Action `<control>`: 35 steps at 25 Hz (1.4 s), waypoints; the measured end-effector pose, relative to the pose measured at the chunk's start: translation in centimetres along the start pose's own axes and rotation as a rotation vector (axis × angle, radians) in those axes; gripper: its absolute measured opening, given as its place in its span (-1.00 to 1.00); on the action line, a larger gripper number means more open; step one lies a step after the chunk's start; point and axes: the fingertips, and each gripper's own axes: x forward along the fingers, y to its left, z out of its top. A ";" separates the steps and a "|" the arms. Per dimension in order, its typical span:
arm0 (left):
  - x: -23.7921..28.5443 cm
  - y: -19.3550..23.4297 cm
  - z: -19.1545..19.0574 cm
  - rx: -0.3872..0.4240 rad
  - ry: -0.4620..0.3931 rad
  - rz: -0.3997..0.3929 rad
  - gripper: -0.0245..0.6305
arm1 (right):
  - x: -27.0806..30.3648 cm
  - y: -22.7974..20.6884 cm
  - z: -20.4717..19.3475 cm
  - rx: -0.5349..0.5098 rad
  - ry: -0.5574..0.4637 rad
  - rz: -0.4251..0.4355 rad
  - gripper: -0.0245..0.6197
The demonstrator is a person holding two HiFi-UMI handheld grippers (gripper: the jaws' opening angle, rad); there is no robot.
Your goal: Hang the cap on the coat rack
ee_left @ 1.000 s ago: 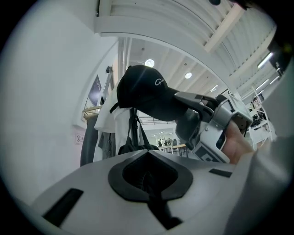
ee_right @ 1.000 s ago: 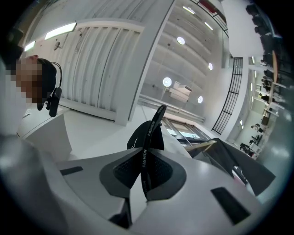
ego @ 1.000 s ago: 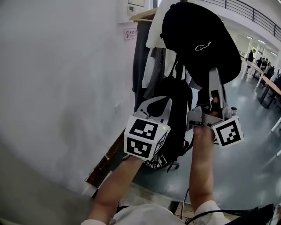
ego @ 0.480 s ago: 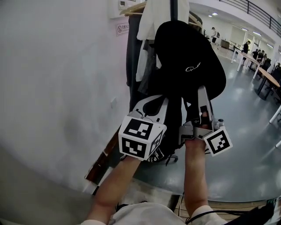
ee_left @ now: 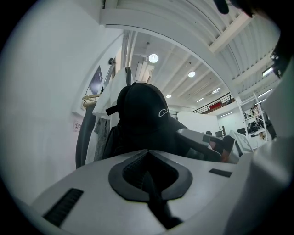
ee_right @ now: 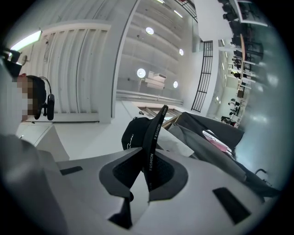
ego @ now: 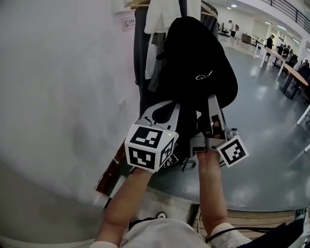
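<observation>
Clearly the right gripper (ego: 213,101) does the carrying: its jaws are clamped on the brim of the cap (ego: 196,63), with the crown standing straight above it, brim end down. The rack (ego: 183,6) rises just behind and above the crown, so the lift probably goes up and forward. The left gripper (ego: 164,110), jaws together and empty, sits lower, beside the right.

Grey left gripper (ego: 162,109), grey right gripper (ego: 212,103), black-and-white marker cubes (ego: 147,148), white sleeves (ego: 221,231)
</observation>
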 end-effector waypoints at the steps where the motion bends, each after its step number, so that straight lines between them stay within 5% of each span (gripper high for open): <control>1: -0.1 -0.2 -0.1 0.000 0.001 0.005 -0.92 | -0.1 0.1 -0.2 -0.005 0.011 0.005 -0.85; 4: -0.1 -0.7 -0.6 -0.003 0.008 0.025 -0.92 | -0.5 -0.3 -1.0 -0.036 0.060 -0.010 -0.82; 13: -0.6 -0.1 -1.9 -0.038 0.017 0.049 -0.92 | -0.9 -1.6 -3.3 -0.343 0.225 -0.133 -0.67; 25: -3.6 -1.9 -4.7 -0.095 0.060 0.068 -0.92 | -6.8 -3.5 -5.9 -0.310 0.321 -0.256 -0.64; 35: -11.4 -9.0 -8.8 -0.153 0.122 0.078 -0.92 | -16.8 2.9 -5.2 -0.311 0.415 -0.273 -0.65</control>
